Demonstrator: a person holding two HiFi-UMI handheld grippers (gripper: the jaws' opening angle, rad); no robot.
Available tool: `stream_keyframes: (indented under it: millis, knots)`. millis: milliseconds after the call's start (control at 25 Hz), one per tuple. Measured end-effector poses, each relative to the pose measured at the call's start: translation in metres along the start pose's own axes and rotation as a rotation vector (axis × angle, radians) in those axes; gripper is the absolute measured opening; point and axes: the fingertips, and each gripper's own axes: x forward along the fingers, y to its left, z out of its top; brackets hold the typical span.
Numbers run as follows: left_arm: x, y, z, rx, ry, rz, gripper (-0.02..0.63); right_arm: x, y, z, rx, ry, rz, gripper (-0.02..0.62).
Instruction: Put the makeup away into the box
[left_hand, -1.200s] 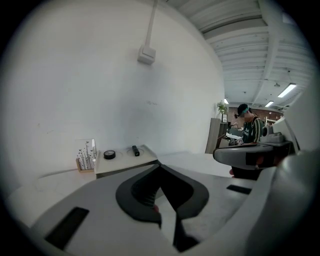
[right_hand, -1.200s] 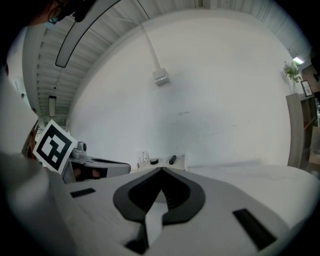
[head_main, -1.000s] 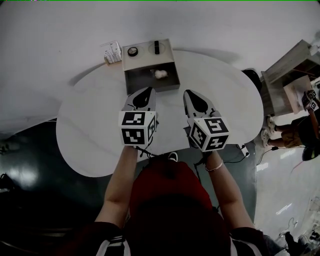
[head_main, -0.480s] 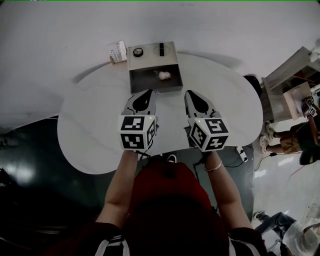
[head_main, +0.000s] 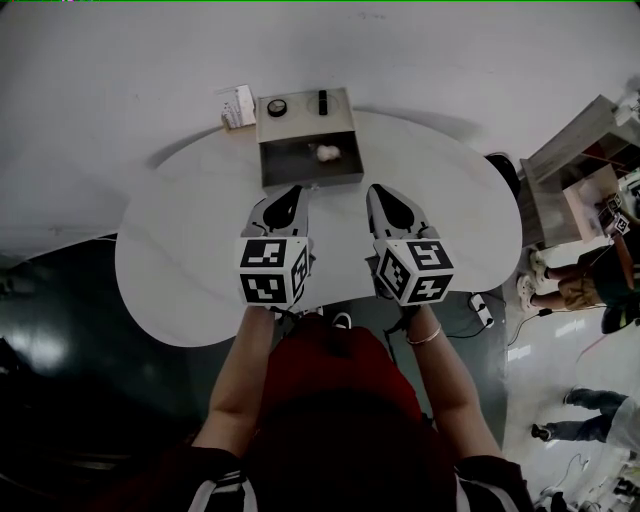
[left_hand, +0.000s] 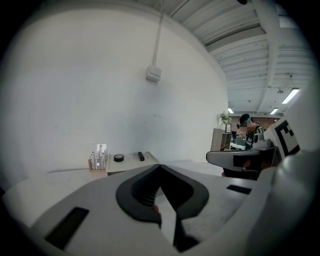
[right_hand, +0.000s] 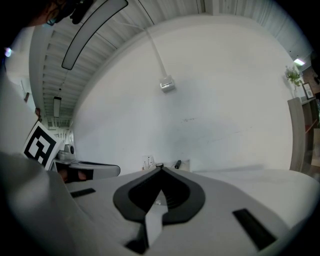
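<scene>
- While the last second is compared, little is found altered: left gripper (head_main: 288, 192) and right gripper (head_main: 384, 192) are kept side by side over the worktop (head_main: 180, 235), just short of the box (head_main: 310, 177).
- Fingers (left_hand: 139, 192), both grippers: pressed together, nothing held.
- Makeup: small white item (head_main: 327, 152) seen inside the open compartment; round case (head_main: 276, 105) and dark stick (head_main: 322, 100) laid on the box's flat top, not in it.
- Task: no item advanced meanwhile.
</scene>
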Motion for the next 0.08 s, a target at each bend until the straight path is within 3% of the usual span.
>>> stream_keyframes:
  millis: [80]
  knots:
    - [-0.0025, -0.0007, -0.0015, 0.001, -0.001, 0.001, 0.021, -0.0023, 0.0012, -0.0016, 0.001, 0.0, 0.0, 0.014]
